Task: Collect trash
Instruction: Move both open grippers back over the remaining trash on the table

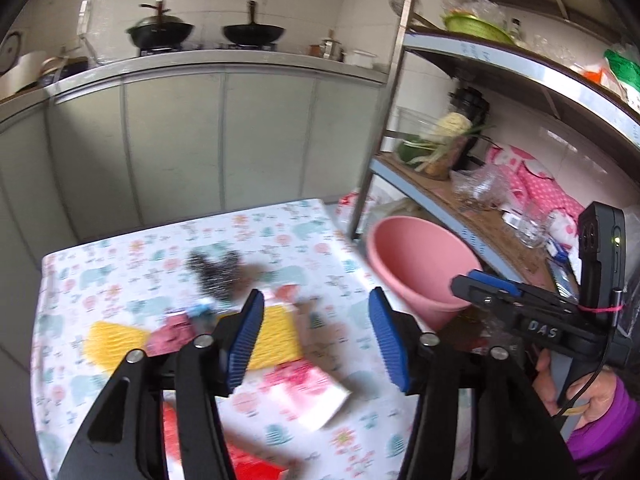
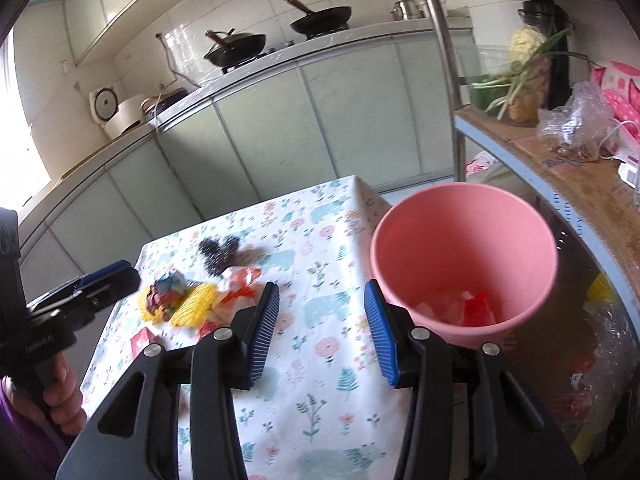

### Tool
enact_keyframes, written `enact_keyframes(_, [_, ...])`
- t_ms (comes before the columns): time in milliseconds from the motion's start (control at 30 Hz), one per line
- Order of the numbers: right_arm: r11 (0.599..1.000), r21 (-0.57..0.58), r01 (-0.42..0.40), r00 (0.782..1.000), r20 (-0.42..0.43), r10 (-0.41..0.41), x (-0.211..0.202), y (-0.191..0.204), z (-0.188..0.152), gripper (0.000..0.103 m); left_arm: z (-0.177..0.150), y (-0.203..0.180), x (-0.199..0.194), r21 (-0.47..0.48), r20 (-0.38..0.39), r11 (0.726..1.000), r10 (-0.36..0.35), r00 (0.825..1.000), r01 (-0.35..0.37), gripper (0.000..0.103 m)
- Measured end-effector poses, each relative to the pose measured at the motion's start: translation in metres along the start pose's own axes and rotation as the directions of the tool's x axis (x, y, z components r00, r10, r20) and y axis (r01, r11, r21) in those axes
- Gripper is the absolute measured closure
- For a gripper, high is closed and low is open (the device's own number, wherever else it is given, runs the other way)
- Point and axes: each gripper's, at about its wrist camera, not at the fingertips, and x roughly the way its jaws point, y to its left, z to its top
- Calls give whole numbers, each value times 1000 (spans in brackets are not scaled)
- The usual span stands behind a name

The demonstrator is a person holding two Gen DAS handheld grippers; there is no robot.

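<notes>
On the flowered table [image 2: 320, 360] a heap of trash is seen: yellow foam net [image 2: 192, 304], a crumpled colourful wrapper [image 2: 168, 286], an orange-white wrapper [image 2: 240, 284] and a dark scrubber [image 2: 218, 254]. The pink bucket [image 2: 464, 248], at the right edge, already holds some scraps. The left gripper [image 1: 316, 336] is held wide open and empty above the heap; the right gripper [image 2: 322, 328] is half open, with nothing in it. The light net could be pinched together with a neighbouring piece, or be pushed off the table.
</notes>
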Motion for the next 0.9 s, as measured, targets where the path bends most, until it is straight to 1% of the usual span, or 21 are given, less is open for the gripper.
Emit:
enact_keyframes(200, [999,-25,-35,999,-29,34,11,13,-3,58,-17,48,-17,-80,-2,993,82,997,-81,47])
enact_keyframes(333, [996,-51,-71,996,-49,69,19,27,-5,58,-31,79,-20,-131,-30,981,141,990,-143,47])
enact_keyframes(467, [991,-75,-111,992,-69,106,30,39,-8,58,-45,109,-19,-178,-60,960,209,976,-216,47])
enact_keyframes(533, [987,-86,-133,988,-86,126,35,45,-11,58,-51,127,-17,-200,-77,945,248,966,-258,47])
enact_keyframes(667, [978,-106,-177,979,-123,164,46,56,-15,58,-59,155,-3,-228,-119,920,297,947,-318,47])
enact_keyframes(800, [967,-133,-218,970,-137,200,51,67,-15,58,-60,174,22,-248,-166,906,309,936,-343,47])
enact_keyframes(900, [958,-152,-242,965,-142,221,53,75,-16,58,-60,182,40,-256,-190,905,297,936,-340,47])
